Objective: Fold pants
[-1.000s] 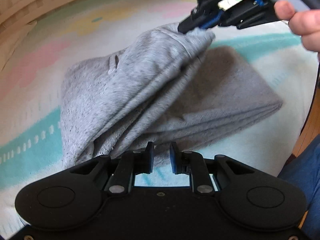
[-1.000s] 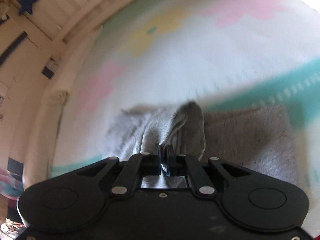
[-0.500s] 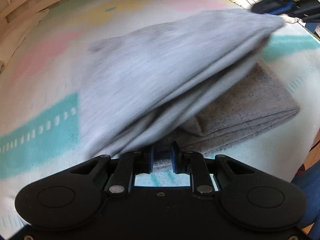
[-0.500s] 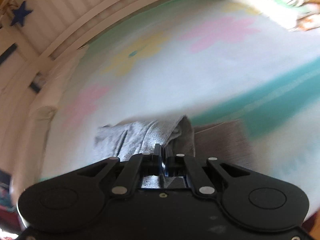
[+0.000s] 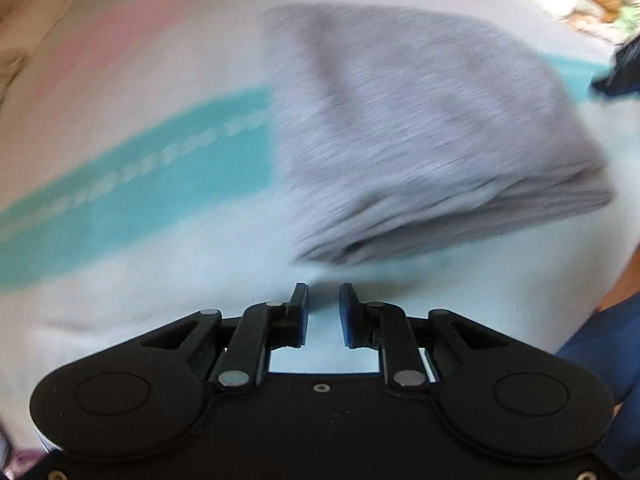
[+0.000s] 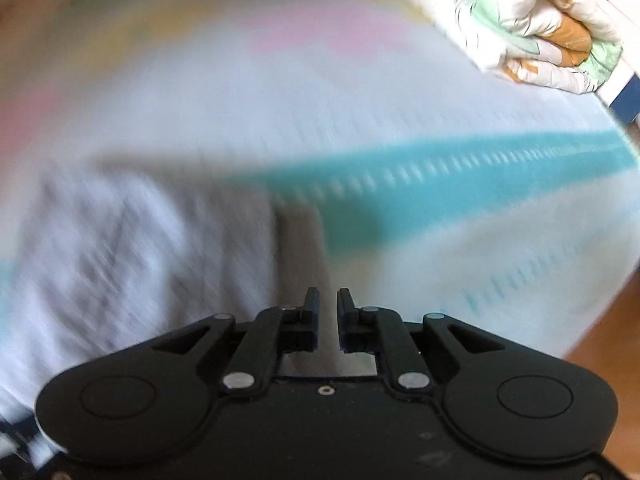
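The grey pants (image 5: 432, 128) are being shown as a folded stack lying on the pastel bed cover (image 5: 120, 260), across its teal stripe (image 5: 160, 176). Both views are being blurred by motion. The left gripper (image 5: 323, 308) is being held just short of the stack's near edge, its jaws parted and nothing caught between them. The right gripper (image 6: 328, 312) is being held over the pants (image 6: 132, 248), its jaws slightly parted and gripping nothing. A patterned quilt (image 6: 540, 28) is being seen bundled at the bed's far corner.
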`<state>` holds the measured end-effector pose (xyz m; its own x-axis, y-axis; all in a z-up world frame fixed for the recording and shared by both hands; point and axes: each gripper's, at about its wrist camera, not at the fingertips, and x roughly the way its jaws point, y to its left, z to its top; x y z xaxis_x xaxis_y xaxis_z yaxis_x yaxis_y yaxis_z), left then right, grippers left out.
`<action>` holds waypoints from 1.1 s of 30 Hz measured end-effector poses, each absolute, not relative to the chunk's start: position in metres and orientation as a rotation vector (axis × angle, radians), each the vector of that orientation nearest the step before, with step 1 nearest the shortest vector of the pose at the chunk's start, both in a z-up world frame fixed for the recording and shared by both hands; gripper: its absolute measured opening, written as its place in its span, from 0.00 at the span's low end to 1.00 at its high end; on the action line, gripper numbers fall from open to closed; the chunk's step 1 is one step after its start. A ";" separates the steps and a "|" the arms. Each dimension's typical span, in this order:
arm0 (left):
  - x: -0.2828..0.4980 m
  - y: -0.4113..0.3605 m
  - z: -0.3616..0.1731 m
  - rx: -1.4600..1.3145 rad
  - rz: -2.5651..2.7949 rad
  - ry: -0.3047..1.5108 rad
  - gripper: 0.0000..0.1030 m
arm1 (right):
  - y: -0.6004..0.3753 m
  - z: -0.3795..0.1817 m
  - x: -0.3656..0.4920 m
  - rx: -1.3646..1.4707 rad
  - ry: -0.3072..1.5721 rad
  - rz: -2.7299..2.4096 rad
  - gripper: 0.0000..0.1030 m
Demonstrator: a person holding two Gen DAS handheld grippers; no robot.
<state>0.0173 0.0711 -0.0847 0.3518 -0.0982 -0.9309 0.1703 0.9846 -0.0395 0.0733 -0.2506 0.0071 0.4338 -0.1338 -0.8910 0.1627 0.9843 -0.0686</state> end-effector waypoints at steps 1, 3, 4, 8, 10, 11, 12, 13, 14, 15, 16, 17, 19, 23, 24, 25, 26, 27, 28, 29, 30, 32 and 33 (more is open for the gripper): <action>0.015 0.079 -0.082 0.054 -0.169 1.196 0.25 | -0.249 0.014 0.074 0.092 1.066 -0.155 0.17; 0.010 0.093 -0.070 0.034 -0.155 1.174 0.25 | -0.242 0.021 0.080 0.170 1.009 -0.095 0.18; 0.009 0.097 -0.063 0.027 -0.147 1.156 0.25 | -0.240 0.023 0.082 0.197 0.994 -0.063 0.20; 0.020 0.097 -0.032 -0.042 -0.148 1.051 0.25 | -0.232 0.012 0.095 0.277 1.032 0.047 0.21; 0.033 0.089 -0.022 -0.064 -0.177 1.006 0.25 | -0.224 -0.019 0.105 0.260 1.151 0.090 0.23; 0.039 0.081 -0.018 -0.064 -0.191 0.989 0.25 | -0.215 -0.042 0.109 0.215 1.264 0.109 0.23; 0.045 0.073 -0.016 -0.066 -0.211 0.978 0.25 | -0.209 -0.057 0.108 0.169 1.313 0.122 0.22; 0.051 0.067 -0.014 -0.071 -0.235 0.967 0.25 | -0.202 -0.060 0.103 0.108 1.252 0.135 0.20; 0.056 0.059 -0.013 -0.078 -0.257 0.951 0.26 | -0.195 -0.058 0.104 0.063 1.239 0.141 0.20; 0.059 0.052 -0.014 -0.073 -0.265 0.943 0.26 | -0.192 -0.057 0.107 0.052 1.254 0.134 0.22; 0.062 0.043 -0.017 -0.060 -0.276 0.936 0.26 | -0.192 -0.056 0.109 0.084 1.259 0.119 0.24; 0.062 0.037 -0.022 -0.045 -0.296 0.937 0.26 | -0.194 -0.056 0.111 0.122 1.264 0.102 0.24; 0.072 0.022 -0.052 0.023 -0.325 0.997 0.27 | -0.198 -0.056 0.114 0.159 1.273 0.103 0.22; 0.072 0.022 -0.099 0.126 -0.277 1.007 0.27 | -0.233 -0.061 0.113 0.346 1.297 0.067 0.13; 0.069 0.022 -0.096 0.134 -0.278 1.006 0.27 | -0.244 -0.061 0.113 0.430 1.299 0.051 0.12; 0.068 0.024 -0.092 0.123 -0.273 1.018 0.26 | -0.252 -0.060 0.114 0.466 1.298 0.022 0.14; 0.068 0.028 -0.087 0.098 -0.277 1.035 0.26 | -0.258 -0.057 0.114 0.460 1.286 -0.026 0.22; 0.071 0.031 -0.084 0.080 -0.284 1.043 0.25 | -0.261 -0.053 0.114 0.438 1.265 -0.056 0.23; 0.071 0.036 -0.078 0.063 -0.290 1.043 0.25 | -0.265 -0.047 0.113 0.422 1.227 -0.077 0.23; 0.072 0.041 -0.071 0.046 -0.291 1.030 0.25 | -0.269 -0.041 0.113 0.435 1.186 -0.087 0.24; 0.074 0.045 -0.068 0.039 -0.285 1.018 0.25 | -0.274 -0.037 0.113 0.463 1.148 -0.092 0.24; 0.087 0.052 -0.060 0.019 -0.272 0.991 0.25 | -0.280 -0.031 0.113 0.524 1.078 -0.092 0.25; 0.094 0.054 -0.058 0.008 -0.270 0.980 0.25 | -0.280 -0.030 0.115 0.534 1.056 -0.084 0.25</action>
